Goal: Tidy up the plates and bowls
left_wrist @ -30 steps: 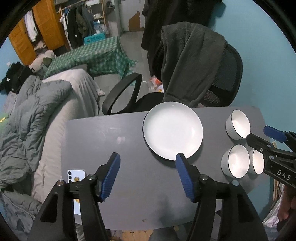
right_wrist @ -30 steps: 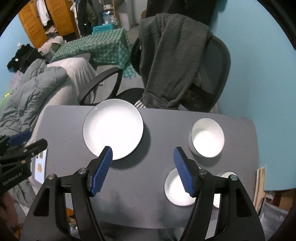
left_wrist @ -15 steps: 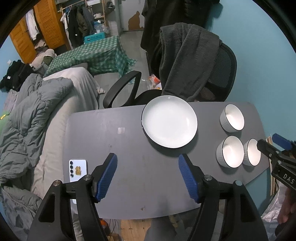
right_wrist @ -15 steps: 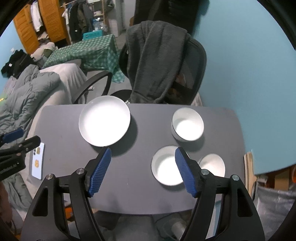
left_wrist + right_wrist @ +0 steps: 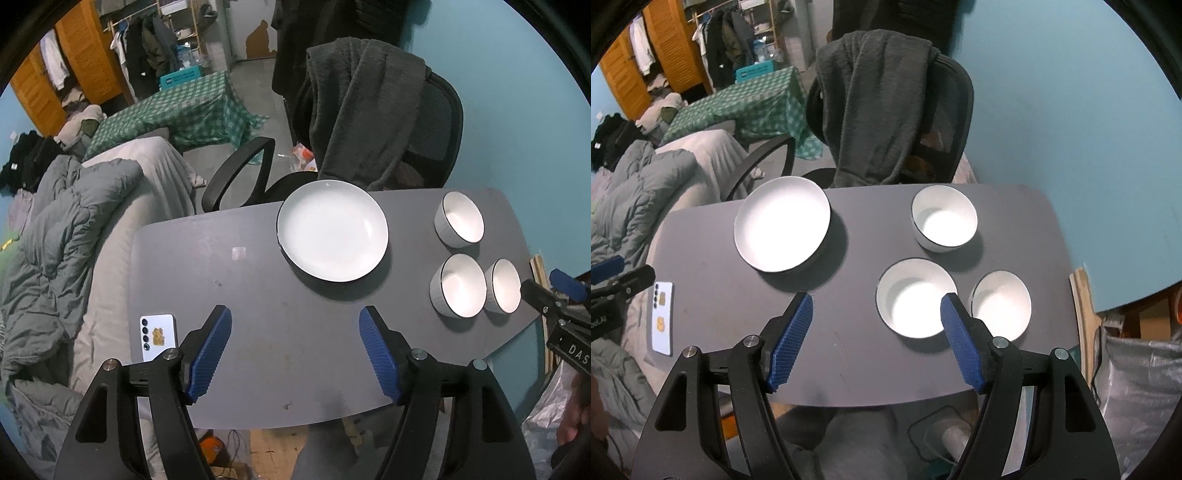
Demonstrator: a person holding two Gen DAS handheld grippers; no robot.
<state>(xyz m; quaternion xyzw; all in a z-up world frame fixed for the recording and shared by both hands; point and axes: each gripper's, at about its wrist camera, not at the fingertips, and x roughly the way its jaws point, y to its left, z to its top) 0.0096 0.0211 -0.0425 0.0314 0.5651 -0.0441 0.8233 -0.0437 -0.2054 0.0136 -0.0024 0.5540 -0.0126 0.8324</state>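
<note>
Holding both claws above the grey surface (image 5: 258, 295), we keep the right claw (image 5: 876, 336) wide and empty; the left claw (image 5: 295, 350) is opening, empty. The white round plate (image 5: 332, 233) sits far-centre, three white ceramic bowls (image 5: 916, 302) rightward.

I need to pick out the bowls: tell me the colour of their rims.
Black rims on white bowls, clearest in the left wrist view.

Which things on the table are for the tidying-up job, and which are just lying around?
For the job:
- white plate
- far bowl
- middle bowl
- end bowl

Just lying about:
- phone on the table
- grey robe over the chair
- quilt beside the table
</note>
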